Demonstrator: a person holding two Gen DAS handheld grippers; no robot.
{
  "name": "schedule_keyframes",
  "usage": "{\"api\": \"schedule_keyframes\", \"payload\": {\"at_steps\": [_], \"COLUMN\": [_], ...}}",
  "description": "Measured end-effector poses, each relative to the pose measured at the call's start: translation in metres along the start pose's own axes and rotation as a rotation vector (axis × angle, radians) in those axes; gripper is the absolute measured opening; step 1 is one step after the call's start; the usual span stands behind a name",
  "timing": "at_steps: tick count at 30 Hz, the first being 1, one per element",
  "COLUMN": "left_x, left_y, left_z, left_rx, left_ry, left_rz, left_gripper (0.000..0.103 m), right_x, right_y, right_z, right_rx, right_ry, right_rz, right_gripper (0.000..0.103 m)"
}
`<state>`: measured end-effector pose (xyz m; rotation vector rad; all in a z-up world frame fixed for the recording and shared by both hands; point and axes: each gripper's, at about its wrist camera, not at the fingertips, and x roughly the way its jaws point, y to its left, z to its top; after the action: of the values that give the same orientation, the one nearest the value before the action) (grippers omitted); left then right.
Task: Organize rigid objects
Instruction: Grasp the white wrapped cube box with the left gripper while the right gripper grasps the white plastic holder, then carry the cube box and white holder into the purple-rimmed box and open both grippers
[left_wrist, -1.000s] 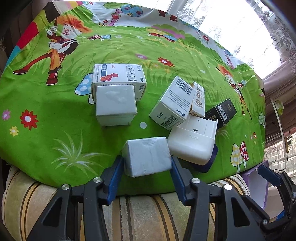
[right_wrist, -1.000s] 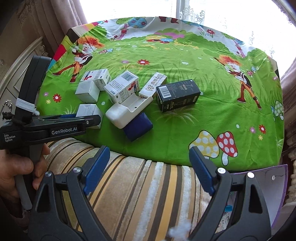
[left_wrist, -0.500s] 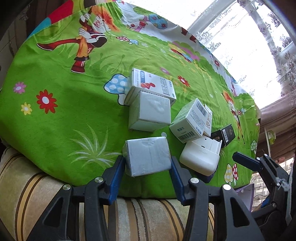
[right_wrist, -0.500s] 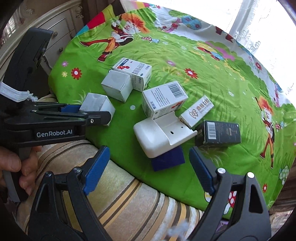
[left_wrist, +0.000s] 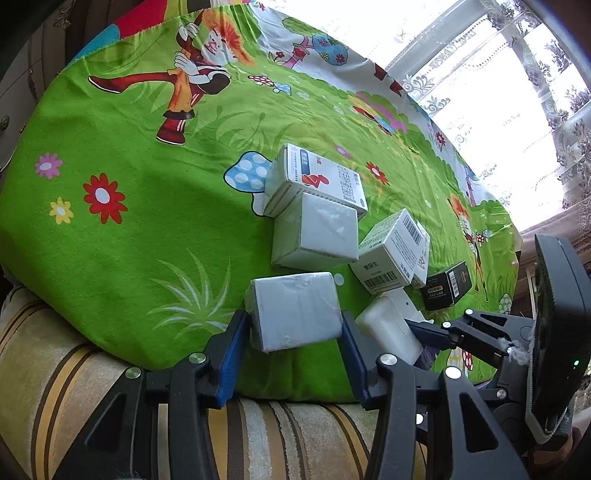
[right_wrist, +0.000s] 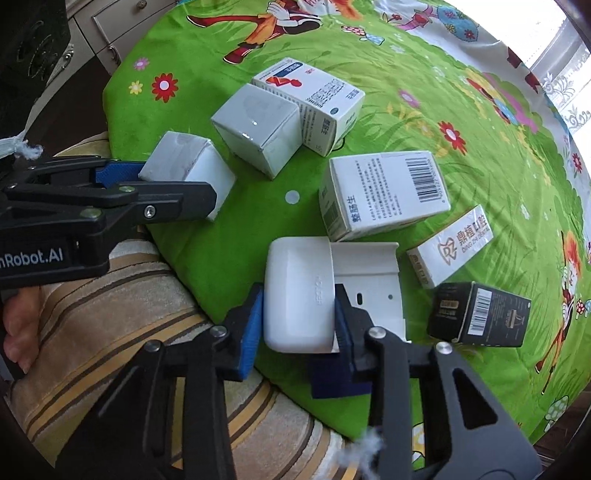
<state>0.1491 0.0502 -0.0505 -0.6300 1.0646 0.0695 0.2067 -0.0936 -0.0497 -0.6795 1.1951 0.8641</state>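
Since the earlier frames we had brought our right gripper (right_wrist: 298, 323) in from open air, and its blue pads (right_wrist: 251, 332) now clamped the rounded white plastic case (right_wrist: 299, 295) at the near edge of the green cartoon cloth (left_wrist: 129, 221). Our left gripper (left_wrist: 293, 338) kept its fingers pressed on the film-wrapped white box (left_wrist: 295, 310), just in front of a second plain white box (left_wrist: 314, 232). Crowding the case were a barcoded carton (right_wrist: 384, 194), a slim dental carton (right_wrist: 454, 245), a glossy black box (right_wrist: 480, 315) and a dark blue block (right_wrist: 336, 380) beneath it. A printed medicine carton (right_wrist: 314, 99) touched the plain box.
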Motion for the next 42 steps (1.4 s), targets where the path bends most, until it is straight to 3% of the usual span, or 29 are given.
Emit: {"api": "schedule_keyframes", "payload": {"at_steps": [6,20,31,42], "left_x": [0.000,-0.016,-0.028,-0.024], "left_y": [-0.003,-0.014,-0.045,-0.110], "left_z": [-0.001,-0.006,-0.018,-0.052], "left_rx": [0.009,0.054,0.145,0.286], "left_ry": [-0.006,-0.078,-0.120,-0.043], "left_rz": [0.003,-0.006,-0.038,-0.105], "left_gripper": [0.049,0.049,0.049,0.049], "right_x": [-0.021,-0.076,-0.096,-0.123], "right_y": [0.006,0.004,-0.007,-0.039], "right_z": [-0.014,-0.041,-0.086,-0.157], "right_rx": [0.049,0.232,0.406,0.601], "right_ry": [-0.082,-0.297,-0.358,-0.411], "right_rz": [-0.001,-0.139,-0.212,-0.219], "right_gripper": [0.040,0.040,0.040,0.040]}}
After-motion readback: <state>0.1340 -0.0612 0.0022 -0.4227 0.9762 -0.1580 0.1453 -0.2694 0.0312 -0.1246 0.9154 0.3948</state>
